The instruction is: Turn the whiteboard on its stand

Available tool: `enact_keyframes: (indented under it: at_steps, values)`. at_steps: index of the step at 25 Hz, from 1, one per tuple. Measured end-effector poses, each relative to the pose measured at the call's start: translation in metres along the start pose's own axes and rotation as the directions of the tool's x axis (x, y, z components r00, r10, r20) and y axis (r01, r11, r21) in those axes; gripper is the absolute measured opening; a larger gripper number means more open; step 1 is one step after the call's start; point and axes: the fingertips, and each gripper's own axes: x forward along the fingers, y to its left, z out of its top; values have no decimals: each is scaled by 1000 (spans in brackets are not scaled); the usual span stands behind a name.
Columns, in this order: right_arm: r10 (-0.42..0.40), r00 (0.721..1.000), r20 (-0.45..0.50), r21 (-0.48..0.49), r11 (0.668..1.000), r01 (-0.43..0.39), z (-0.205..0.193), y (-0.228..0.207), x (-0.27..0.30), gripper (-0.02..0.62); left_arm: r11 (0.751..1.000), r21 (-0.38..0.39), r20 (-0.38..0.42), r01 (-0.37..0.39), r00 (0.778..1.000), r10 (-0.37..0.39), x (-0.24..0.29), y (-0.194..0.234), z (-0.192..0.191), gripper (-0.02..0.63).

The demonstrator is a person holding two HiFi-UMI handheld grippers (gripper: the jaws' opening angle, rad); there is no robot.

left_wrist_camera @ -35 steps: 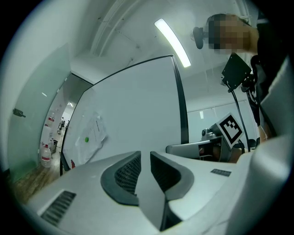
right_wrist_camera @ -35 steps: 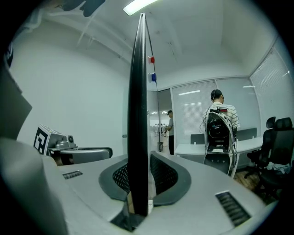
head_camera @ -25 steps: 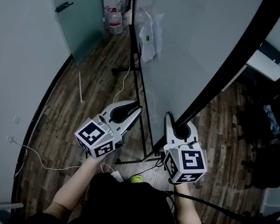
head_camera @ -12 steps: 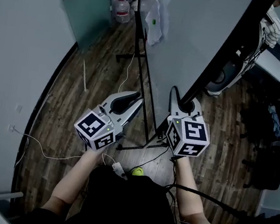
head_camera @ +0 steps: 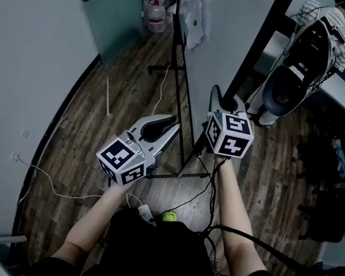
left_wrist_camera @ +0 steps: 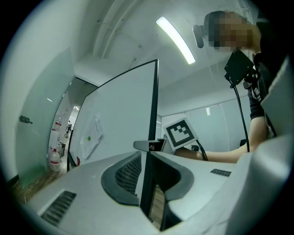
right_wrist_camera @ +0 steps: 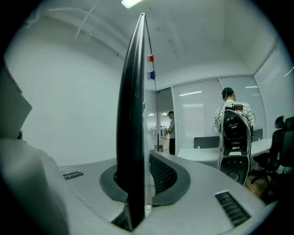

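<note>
Field notes.

We stand at the whiteboard. It is upright on its black stand on the wood floor, directly in front of us, and from above it shows as a pale face in a black frame.

Right tool: the jaws are nearly together and clamped on the whiteboard's black frame edge, which runs straight up between the pads. We count 2 magnets high on the face beside that edge, 1 red and 1 blue.

Left tool: the jaws stand a narrow way apart with a black upright bar at the board's side between them. A thin sliver of floor shows beside the bar at 1 jaw, so we cannot tell whether both pads press on it. In the head view its tips lie just beside the stand's upright, nearer us than the right tool.

Around:
- Paper sheets are stuck on the board face.
- A water bottle stands on the floor beyond the stand.
- A white cable trails across the floor at left.
- A person in a striped shirt is well apart, past the board's far edge.
</note>
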Motion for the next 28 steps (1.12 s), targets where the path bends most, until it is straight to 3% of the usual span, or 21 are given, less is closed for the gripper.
enact_keyframes:
  at_steps: [11,28]
  values:
    - [-1,1000,-29,-16,1000,0,0,-12,53,63,1000,4,-3,-28,1000,28,-5,4,-2,54]
    - [-3,999,-36,-9,1000,2,-4,-15,52,63,998,22,15,-59,998,59,-29,-11,8,54]
